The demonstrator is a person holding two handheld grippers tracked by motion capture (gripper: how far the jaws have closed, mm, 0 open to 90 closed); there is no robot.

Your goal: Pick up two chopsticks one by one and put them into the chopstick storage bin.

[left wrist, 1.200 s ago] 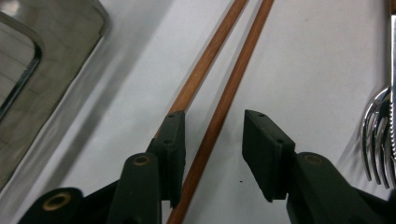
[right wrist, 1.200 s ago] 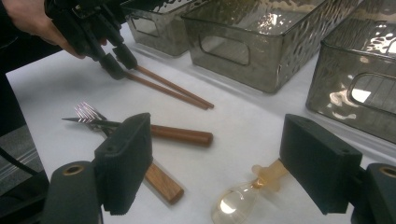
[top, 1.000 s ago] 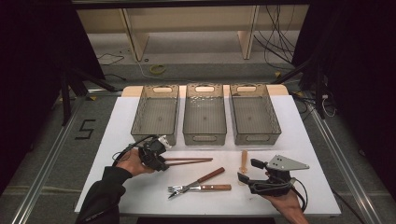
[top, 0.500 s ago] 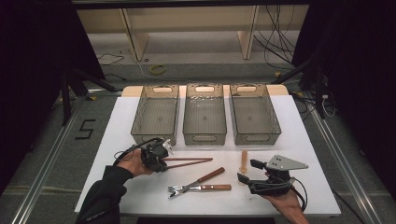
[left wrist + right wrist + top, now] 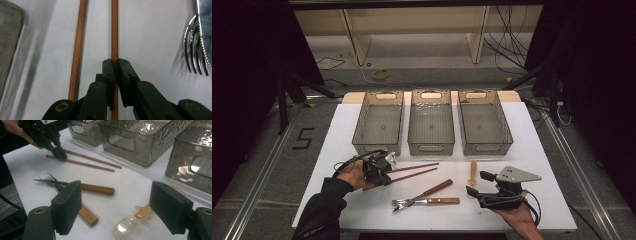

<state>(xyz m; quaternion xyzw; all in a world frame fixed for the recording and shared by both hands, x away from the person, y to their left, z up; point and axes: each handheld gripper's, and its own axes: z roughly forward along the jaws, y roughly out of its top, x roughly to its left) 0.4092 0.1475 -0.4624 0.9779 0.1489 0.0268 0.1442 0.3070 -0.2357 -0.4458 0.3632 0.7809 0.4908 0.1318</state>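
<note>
My left tongs (image 5: 114, 67) have just closed on one chopstick (image 5: 114, 30) near the tabletop's (image 5: 337, 145) front left edge, hiding its near end; my right tongs (image 5: 115, 207) gape open, empty.

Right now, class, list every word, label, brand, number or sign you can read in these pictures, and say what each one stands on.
"5": a dark numeral marked on the grey floor left of the white table, seen in the high view.
No writing can be read on the three bins, the chopsticks, the fork, the knife or the spoon.
</note>
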